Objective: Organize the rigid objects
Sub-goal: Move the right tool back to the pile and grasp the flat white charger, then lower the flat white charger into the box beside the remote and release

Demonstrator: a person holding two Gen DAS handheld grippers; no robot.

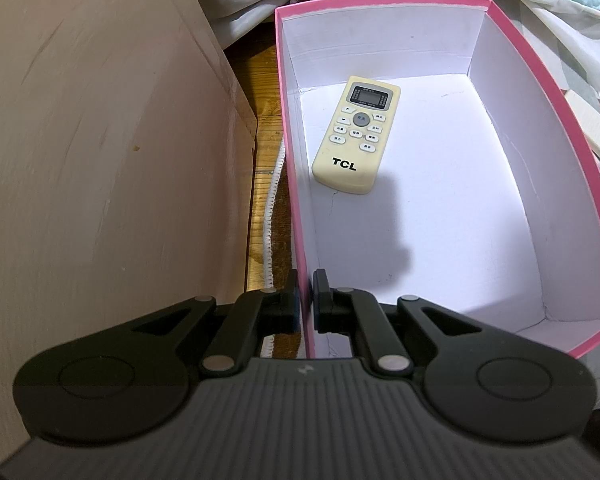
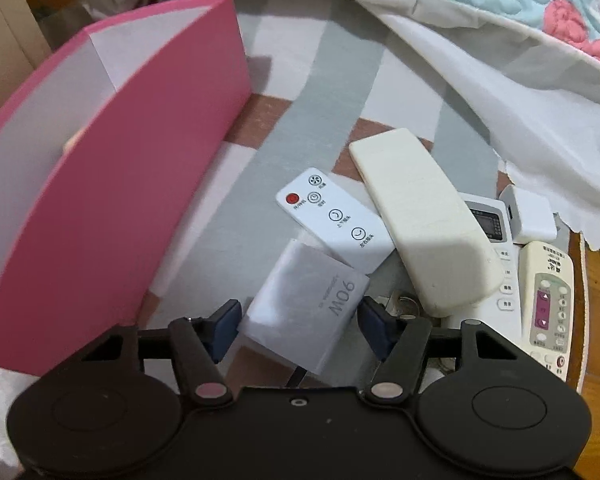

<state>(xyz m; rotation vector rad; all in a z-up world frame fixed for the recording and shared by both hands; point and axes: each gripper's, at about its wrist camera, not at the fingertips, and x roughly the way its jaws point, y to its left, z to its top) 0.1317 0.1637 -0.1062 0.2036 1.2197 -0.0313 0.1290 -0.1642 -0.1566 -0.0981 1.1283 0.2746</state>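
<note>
Pink box (image 1: 516, 40), white inside, holds a TCL remote (image 1: 356, 136) flat on its floor; the left gripper (image 1: 305, 294) is clamped on the box's near wall. Right view: the right gripper (image 2: 298, 322) stands open astride a white charger (image 2: 304, 300), pads not touching, beside other remotes (image 2: 424, 220).

- Left wrist view: steep look down from close above the near wall of the pink box (image 1: 420, 0), into its white inside.
- Right wrist view: steep, close look down at the remotes beside the box.
- Shared: pink box (image 2: 140, 184), quilt at top.
</note>
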